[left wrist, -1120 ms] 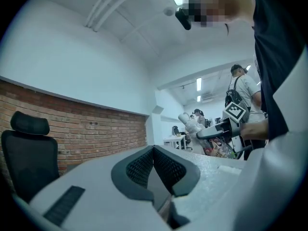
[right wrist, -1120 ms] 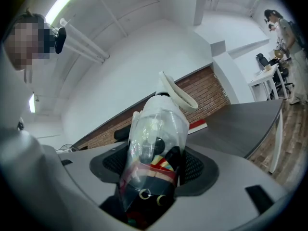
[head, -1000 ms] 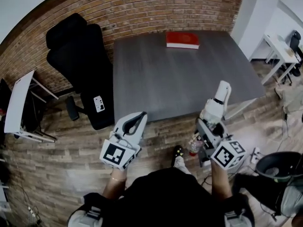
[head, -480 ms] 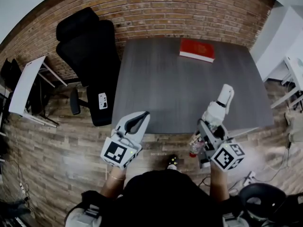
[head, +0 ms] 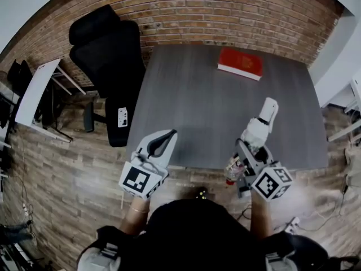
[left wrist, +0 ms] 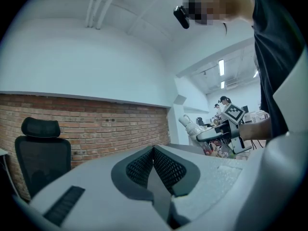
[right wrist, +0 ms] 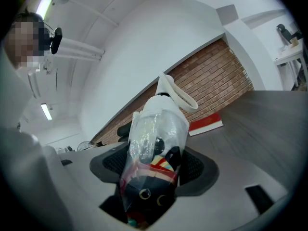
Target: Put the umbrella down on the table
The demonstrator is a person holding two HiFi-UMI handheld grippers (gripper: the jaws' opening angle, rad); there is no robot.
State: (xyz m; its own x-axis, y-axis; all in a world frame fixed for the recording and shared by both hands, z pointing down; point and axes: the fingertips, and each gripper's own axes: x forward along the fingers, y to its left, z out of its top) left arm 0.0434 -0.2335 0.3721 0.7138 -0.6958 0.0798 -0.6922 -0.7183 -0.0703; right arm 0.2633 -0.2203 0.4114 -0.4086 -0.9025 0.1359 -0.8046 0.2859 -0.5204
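Note:
A folded umbrella [head: 256, 131] in a clear plastic sleeve, with a white handle and loop, sticks out of my right gripper [head: 246, 151], which is shut on it. In the right gripper view the umbrella [right wrist: 155, 150] fills the space between the jaws, its dark patterned fabric showing through the plastic. It hangs over the near edge of the grey table [head: 192, 106]. My left gripper [head: 158, 145] is shut and holds nothing, at the table's near left edge. The left gripper view shows its jaws [left wrist: 154, 165] pressed together, with the right gripper [left wrist: 226, 129] and umbrella beyond.
A red book [head: 240, 63] lies at the far right of the table, also seen in the right gripper view [right wrist: 204, 123]. A black office chair [head: 107, 55] stands left of the table. A brick wall [head: 197, 10] runs behind. A white folding table [head: 34, 92] is far left.
The head view has shifted so the table sits more centred and closer. Both grippers keep nearly the same pose, the right still holding the umbrella.

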